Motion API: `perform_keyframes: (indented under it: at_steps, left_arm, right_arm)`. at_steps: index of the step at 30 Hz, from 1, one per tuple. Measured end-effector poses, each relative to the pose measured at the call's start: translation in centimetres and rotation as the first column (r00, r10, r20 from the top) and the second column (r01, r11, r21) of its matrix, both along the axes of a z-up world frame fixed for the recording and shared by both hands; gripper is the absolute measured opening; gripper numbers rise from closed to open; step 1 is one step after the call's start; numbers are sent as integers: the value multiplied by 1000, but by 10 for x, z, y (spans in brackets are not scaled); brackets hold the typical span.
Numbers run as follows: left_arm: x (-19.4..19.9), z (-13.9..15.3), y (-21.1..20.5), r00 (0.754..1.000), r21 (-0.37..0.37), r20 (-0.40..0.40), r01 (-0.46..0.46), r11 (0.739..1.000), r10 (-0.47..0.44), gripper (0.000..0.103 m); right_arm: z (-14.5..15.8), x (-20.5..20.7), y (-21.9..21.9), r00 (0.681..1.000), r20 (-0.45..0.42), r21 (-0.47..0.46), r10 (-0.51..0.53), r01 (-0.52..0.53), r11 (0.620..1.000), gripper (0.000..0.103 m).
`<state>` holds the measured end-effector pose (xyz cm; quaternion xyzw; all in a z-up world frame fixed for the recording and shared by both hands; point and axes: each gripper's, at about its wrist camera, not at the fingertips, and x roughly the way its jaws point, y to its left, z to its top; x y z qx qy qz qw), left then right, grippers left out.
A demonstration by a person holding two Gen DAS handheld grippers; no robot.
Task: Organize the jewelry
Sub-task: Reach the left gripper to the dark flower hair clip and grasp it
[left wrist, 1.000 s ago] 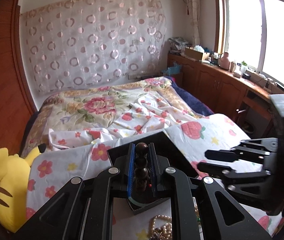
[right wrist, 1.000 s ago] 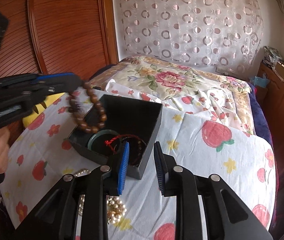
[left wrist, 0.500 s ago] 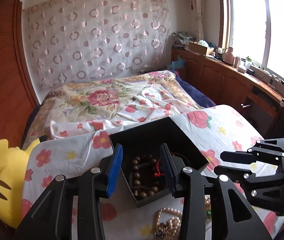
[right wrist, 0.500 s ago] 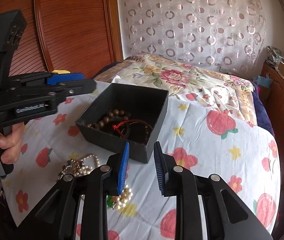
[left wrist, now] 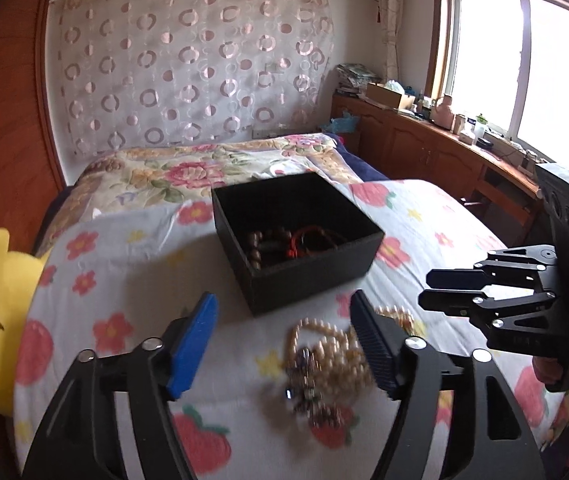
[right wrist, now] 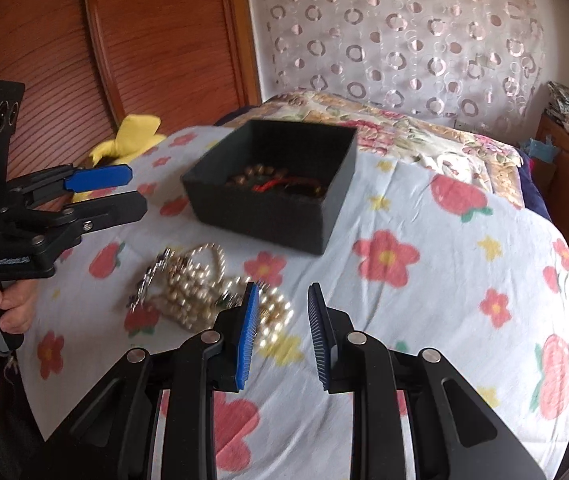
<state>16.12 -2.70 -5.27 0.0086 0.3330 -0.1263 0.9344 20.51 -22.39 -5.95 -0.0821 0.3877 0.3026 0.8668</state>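
The pearls [left wrist: 332, 354] are a light, limp, slippery tangle on the bed [left wrist: 132, 280]; pinching a bunched strand should hold better than a single bead. They lie just ahead of and below the left hand-held gripper [left wrist: 284, 312], whose jaws have just been opening with nothing between them. They sit left of the right hand-held gripper [right wrist: 282, 300], whose jaws are narrowly apart and empty. The box [left wrist: 316, 252] sits beyond.

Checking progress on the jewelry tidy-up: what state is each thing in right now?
Black box: open, no lid, holds a wooden bead bracelet and a red cord.
Pearl pile: loose on the bedspread, outside the box.
Left gripper: open, empty, jaws have just been widening.
Right gripper: open, empty.
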Motion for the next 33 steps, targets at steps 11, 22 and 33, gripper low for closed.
perform_keyframes:
  at_steps: [11, 22, 33]
  left_arm:
    - [-41, -20, 14, 999, -17, -45, 12, 1000, -13, 71]
    - [-35, -35, -2, 992, -19, -110, 56, 998, -58, 46]
    - [-2, -49, -8, 983, -15, -183, 28, 999, -30, 36]
  right_arm:
    - [-14, -25, 2, 1000, 0, -35, -1, 1, 999, 28]
    - [-24, -66, -10, 999, -9, -4, -32, 32, 999, 37]
    - [-28, -77, -13, 998, 19, -4, -64, 64, 998, 37]
